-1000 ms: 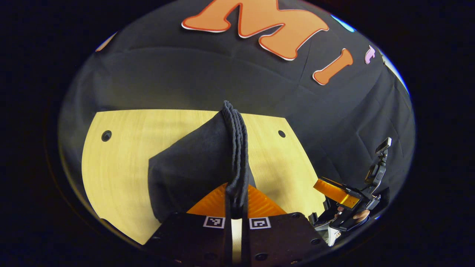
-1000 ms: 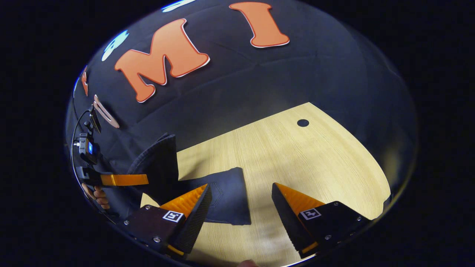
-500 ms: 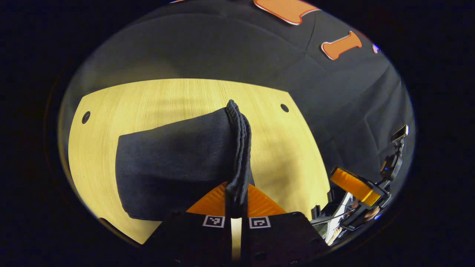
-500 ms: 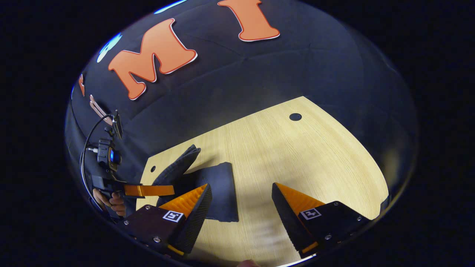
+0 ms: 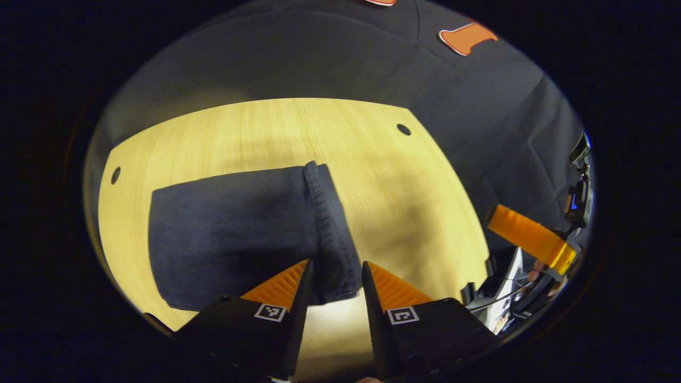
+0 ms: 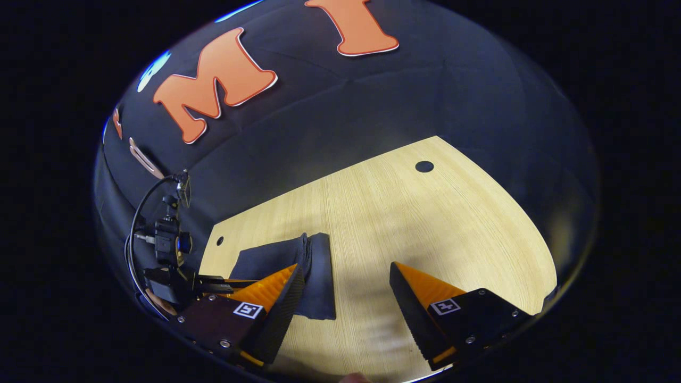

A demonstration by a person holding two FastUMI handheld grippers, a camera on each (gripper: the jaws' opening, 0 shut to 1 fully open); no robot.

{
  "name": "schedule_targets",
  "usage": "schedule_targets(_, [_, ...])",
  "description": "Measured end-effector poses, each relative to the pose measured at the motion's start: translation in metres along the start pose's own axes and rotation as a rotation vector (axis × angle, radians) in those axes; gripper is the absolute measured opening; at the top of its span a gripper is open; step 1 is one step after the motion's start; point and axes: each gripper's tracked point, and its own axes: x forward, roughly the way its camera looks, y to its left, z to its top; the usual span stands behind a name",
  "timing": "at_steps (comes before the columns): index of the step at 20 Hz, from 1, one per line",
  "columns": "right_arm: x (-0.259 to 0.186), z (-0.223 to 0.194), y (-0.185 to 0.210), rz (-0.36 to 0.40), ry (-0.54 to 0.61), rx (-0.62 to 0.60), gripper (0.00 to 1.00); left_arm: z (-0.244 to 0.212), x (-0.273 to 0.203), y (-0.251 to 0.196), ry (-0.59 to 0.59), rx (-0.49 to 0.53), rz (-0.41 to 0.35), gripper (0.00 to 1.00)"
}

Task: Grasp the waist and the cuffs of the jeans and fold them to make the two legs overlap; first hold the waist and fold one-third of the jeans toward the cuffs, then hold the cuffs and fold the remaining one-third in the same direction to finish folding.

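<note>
The dark jeans [image 5: 234, 229] lie folded into a flat rectangle on the wooden table [image 5: 404, 213], with the stacked cuffs [image 5: 330, 223] along the right edge of the bundle. My left gripper [image 5: 335, 276] is open, its fingers on either side of the cuff end without pressing on it. In the right gripper view the folded jeans [image 6: 316, 271] lie at the lower left, and my right gripper [image 6: 346, 290] stands open above the bare table just right of them. The left gripper [image 6: 213, 282] and its camera mount show at the far left of that view.
The table has round holes near its corners [image 5: 403, 129] [image 6: 424, 166]. Black cloth wall rises behind the table. In the left gripper view the right gripper [image 5: 526, 239] and a hand [image 5: 537, 271] sit past the table's right edge.
My left gripper lowered the cuffs onto the folded stack and opened, letting them go. The jeans went from a raised flap to lying flat. My right gripper stayed open and hardly moved.
</note>
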Motion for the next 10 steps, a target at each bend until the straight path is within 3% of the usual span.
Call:
schedule_targets(1, [-0.001,0.002,0.002,0.001,-0.013,-0.015,0.99,0.004,-0.001,-0.005,-0.028,0.003,-0.017,0.54])
schedule_targets(4, [-0.011,0.016,0.016,0.010,-0.087,-0.055,0.98,0.023,-0.022,-0.004,-0.144,0.059,0.022,1.00])
schedule_targets(10, [-0.052,0.051,0.085,0.104,-0.363,-0.241,0.98,0.068,-0.115,-0.005,-0.498,0.189,0.169,0.97])
